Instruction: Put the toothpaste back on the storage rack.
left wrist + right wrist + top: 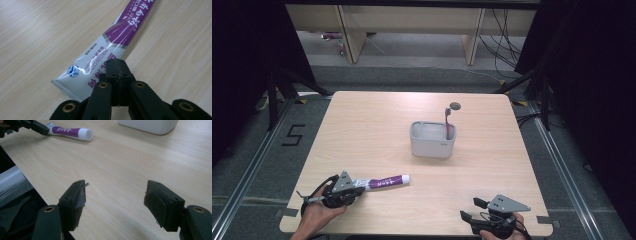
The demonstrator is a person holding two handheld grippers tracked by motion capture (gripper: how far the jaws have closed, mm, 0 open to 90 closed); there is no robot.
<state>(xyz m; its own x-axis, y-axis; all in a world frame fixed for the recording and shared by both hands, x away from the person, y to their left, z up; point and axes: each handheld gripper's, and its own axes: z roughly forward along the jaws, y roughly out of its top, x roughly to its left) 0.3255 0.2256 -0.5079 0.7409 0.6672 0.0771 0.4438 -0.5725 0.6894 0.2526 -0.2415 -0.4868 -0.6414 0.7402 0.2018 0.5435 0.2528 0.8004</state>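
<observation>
Clamped between the closed jaws of the left gripper [117, 67]: the flat crimped end of a purple-and-white toothpaste tube [110, 47], lying on the pale wooden desk [377, 130] and stretching away from the jaws toward its white cap. Farther ahead of those jaws, well apart: a white rectangular holder [432, 140] with a pink toothbrush [448, 121] standing upright at its right end. Nothing between tube and holder but bare desk. At the near desk edge, right gripper [115, 202], jaws spread wide, holding nothing, pointing across bare wood toward the tube's cap.
</observation>
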